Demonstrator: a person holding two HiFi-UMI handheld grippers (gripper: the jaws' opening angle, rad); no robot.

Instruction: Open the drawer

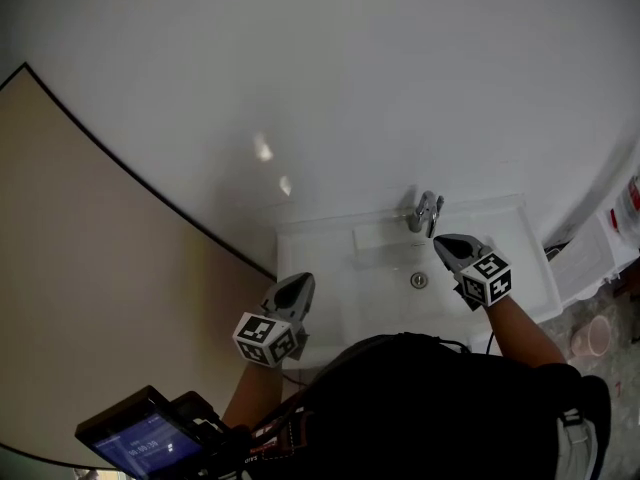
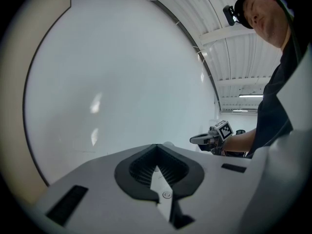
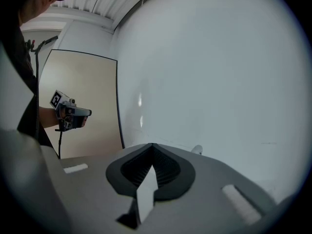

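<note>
Since no drawer shows in any view, the left claw (image 1: 298, 286) and right claw (image 1: 450, 245) hover clenched and empty above the white rectangular ceramic basin (image 1: 335, 268), seemingly awaiting a start.

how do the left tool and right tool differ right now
The left tool is over the sink's left rim; the right tool is over the basin, close to the faucet. The left tool is nearer the person's body than the right tool. Both are shut and empty.
</note>
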